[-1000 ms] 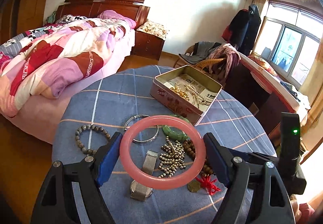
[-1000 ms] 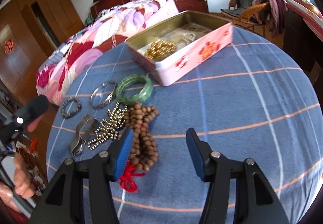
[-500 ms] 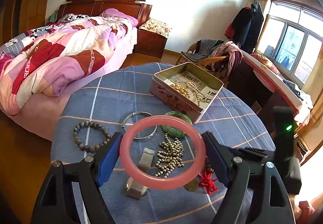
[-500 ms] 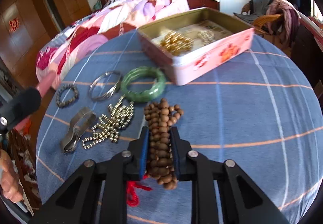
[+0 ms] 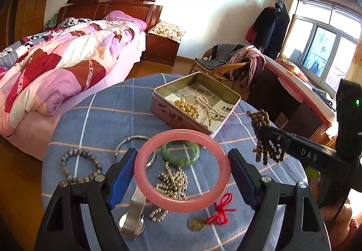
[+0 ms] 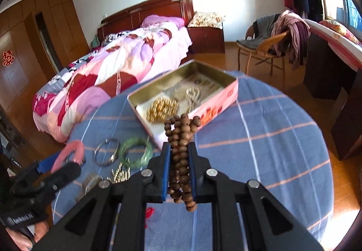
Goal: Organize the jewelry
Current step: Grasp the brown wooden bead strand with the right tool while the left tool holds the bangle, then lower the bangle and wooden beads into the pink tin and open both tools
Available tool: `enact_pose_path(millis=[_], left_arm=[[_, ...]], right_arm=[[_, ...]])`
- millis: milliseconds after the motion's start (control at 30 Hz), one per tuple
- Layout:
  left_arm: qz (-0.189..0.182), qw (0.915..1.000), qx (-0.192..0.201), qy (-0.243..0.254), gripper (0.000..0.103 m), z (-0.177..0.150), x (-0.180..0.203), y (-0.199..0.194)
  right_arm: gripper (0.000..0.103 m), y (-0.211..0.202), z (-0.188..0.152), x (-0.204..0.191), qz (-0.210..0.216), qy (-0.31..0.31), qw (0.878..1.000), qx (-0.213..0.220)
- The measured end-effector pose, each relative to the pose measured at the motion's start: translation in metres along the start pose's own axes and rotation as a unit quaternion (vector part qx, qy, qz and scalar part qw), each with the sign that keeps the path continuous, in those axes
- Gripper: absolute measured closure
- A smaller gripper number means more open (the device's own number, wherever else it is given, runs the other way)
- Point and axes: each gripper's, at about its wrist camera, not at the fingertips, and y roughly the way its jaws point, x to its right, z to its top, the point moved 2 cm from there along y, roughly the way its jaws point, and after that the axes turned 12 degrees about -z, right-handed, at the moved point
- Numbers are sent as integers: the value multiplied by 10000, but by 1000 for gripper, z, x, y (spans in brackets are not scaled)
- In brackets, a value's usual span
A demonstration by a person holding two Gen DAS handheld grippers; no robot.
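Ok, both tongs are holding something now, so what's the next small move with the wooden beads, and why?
Probably carry the right tongs forward over the open tin. They are shut on the wooden bead string, which hangs clear of the table, and the tin, already holding gold beads, sits just ahead.

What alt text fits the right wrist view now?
The right gripper is shut on a bundle of brown wooden beads, held above a blue checked tablecloth. An open pink tin holding gold beads sits just beyond.
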Motion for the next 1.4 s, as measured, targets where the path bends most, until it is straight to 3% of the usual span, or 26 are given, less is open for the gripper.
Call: enact_pose_path(millis=[333, 467, 533, 800, 900, 1233, 1300, 1367, 1400], left_arm=[[-3, 9997, 240, -102, 22, 35, 1, 35], [162, 9993, 305, -151, 22, 47, -2, 58], [310, 9990, 295, -162, 22, 51, -4, 72], [474, 9983, 118, -309, 22, 62, -12, 123], [626, 9975, 77, -332, 22, 64, -15, 134], [884, 9960, -25, -88, 22, 69, -16, 158], [969, 9952, -94, 85, 22, 68, -11, 162], [1014, 9944, -209, 191, 22, 68, -7, 167], [966, 9947, -283, 189, 22, 68, -5, 167]], right_arm=[[85, 26, 46, 10, -141, 108, 9992, 363], [85, 43, 59, 16, -42, 239, 9988, 426], [85, 54, 63, 16, 90, 251, 9988, 414], [85, 102, 75, 14, -52, 236, 9993, 292], [85, 116, 77, 13, -226, 112, 9993, 273], [81, 140, 78, 25, -119, 245, 9996, 66], [73, 142, 78, 29, -67, 327, 9994, 15], [40, 137, 79, 35, 7, 462, 9989, 87], [37, 135, 82, 34, -13, 485, 9987, 148]])
